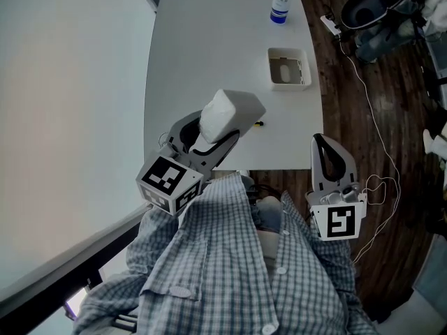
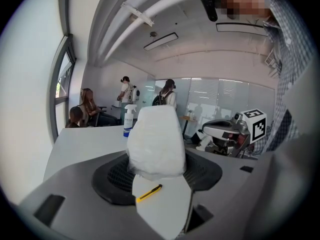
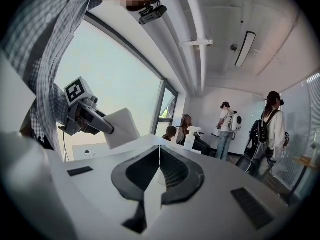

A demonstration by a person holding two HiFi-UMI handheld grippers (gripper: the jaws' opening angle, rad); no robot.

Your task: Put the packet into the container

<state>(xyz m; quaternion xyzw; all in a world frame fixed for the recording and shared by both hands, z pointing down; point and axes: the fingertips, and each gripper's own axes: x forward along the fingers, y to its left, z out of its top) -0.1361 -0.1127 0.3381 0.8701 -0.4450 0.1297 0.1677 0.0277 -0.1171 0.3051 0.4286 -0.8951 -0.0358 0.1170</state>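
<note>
My left gripper is shut on a white, puffy packet and holds it above the near part of the white table. In the left gripper view the packet stands up between the dark pads of that gripper. The container, a small white open tray, sits on the table farther back and to the right, apart from the packet. My right gripper hovers off the table's near right corner with its jaws together and nothing in them. From the right gripper view the packet shows at the left.
A spray bottle with a blue label stands at the table's far edge. A small yellow pen lies on the table by the packet. Cables and bags lie on the wooden floor to the right. A window wall runs along the left. People stand far back.
</note>
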